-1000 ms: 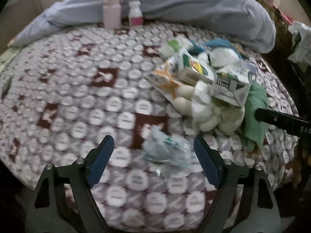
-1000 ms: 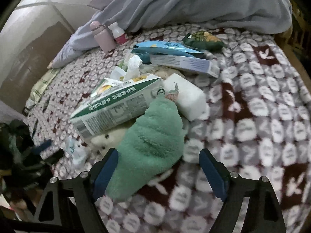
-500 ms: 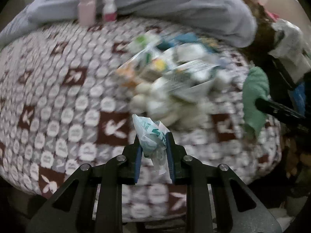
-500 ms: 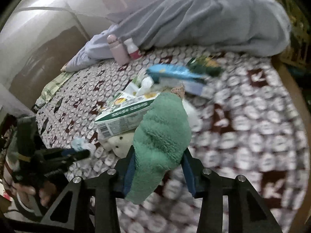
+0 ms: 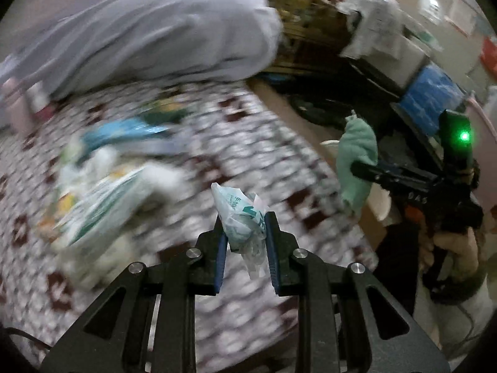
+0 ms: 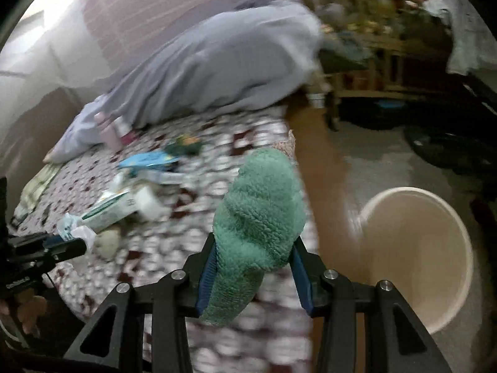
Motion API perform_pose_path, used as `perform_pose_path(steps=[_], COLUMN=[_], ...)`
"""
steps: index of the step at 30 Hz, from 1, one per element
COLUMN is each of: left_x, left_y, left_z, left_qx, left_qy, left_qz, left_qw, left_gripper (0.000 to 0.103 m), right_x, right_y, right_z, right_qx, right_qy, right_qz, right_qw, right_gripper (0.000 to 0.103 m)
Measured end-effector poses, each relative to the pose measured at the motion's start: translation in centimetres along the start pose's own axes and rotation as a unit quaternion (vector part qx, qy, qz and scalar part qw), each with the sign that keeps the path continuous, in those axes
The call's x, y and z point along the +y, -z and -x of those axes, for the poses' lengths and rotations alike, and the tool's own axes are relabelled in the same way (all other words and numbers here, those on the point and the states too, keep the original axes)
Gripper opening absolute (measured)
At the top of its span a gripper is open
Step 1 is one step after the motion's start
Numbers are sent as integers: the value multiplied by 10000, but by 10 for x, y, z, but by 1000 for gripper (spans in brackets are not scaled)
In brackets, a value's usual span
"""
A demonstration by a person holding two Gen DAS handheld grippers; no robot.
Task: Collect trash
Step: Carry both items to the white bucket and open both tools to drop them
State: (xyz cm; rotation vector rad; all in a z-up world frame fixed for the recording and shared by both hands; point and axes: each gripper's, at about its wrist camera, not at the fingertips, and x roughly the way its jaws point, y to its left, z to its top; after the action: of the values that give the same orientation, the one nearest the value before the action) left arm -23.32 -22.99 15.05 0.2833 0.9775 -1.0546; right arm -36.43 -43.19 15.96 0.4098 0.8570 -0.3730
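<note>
Between your left tongs (image 5: 243,233) sits a crumpled clear plastic wrapper with green print (image 5: 243,220), pinched narrow by the blue pads (image 5: 221,251), its top poking up past the tips and a tail hanging below. Beyond those tips, left of them, lies the blurred heap of litter (image 5: 102,186) on the maroon-and-white patterned bedspread (image 5: 217,143); a green-and-white carton (image 6: 113,206) and a light blue flat packet (image 6: 149,160) show in it. Further out, a rumpled grey quilt (image 5: 161,37) lies across the far side of the bed.

Your right tongs (image 6: 253,267) are clamped on a fuzzy green towelling cloth (image 6: 261,227); it bulges above the tips and droops below them. From the left view that same cloth (image 5: 357,152) hangs off to the right, off the bed edge. Right of the right tongs and lower, a round cream plastic bin (image 6: 459,233) stands open on the floor beside the bed. Two small pink and white bottles (image 6: 113,130) stand far ahead, left, against the quilt.
</note>
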Motion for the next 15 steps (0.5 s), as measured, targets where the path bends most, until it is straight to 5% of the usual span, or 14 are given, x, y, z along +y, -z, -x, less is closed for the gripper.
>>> perform_pose_path(steps=[8, 15], left_x=[-88, -143], left_y=[-47, -70], left_z=[-68, -121], left_qx=[268, 474], left_qy=[693, 986], left_qz=[-650, -884], left_qw=[9951, 9901], left_gripper=[21, 22], right_x=[-86, -144], right_y=[8, 24], right_z=[9, 2], right_qx=[107, 302], right_qy=[971, 1291], right_qz=[-426, -936], right_qw=[9943, 9867], right_gripper=[43, 43])
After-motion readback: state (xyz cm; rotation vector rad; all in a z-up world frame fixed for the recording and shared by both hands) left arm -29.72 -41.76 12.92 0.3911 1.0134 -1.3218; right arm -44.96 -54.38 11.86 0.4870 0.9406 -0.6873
